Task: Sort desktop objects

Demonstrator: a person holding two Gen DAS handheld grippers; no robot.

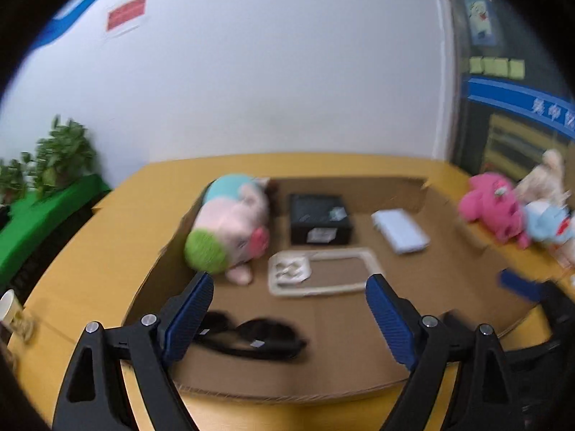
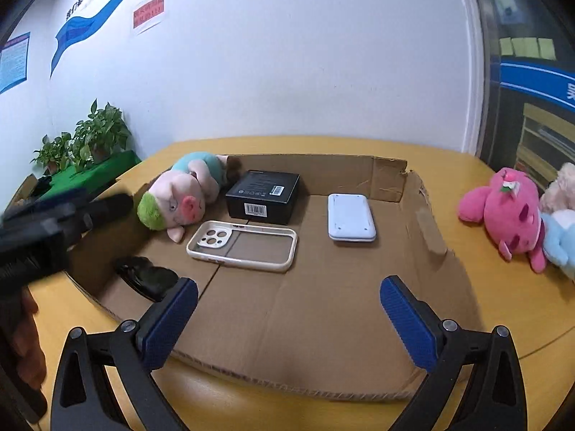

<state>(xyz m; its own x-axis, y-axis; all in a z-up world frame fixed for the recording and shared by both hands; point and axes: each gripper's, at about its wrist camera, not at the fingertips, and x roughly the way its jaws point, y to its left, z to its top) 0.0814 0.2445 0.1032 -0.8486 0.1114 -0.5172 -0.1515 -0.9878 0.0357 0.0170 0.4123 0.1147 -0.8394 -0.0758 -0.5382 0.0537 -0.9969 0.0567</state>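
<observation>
1. Brown cardboard tray (image 2: pixel 323 309) lies flat on the yellow table (image 2: pixel 510 309), its low walls folded up at the back and sides.
2. Inside it, a pig plush (image 2: pixel 179 197) with a green tuft lies on its side against the back left wall, touching a black box (image 2: pixel 264 195).
3. Just in front of the box lies a pale phone case (image 2: pixel 244 246), camera cutout to the left; a white flat device (image 2: pixel 350 217) sits apart to the right.
4. Dark sunglasses (image 1: pixel 248 336) rest at the tray's near left edge.
5. Outside the tray, on the right, a pink plush (image 2: pixel 506 212) leans against a light-blue one (image 2: pixel 560 240).
6. Left gripper (image 1: pixel 287 319) hangs over the near part of the tray, jaws spread wide, holding nothing.
7. Right gripper (image 2: pixel 287 323) likewise hangs wide open and empty over the tray's front.
</observation>
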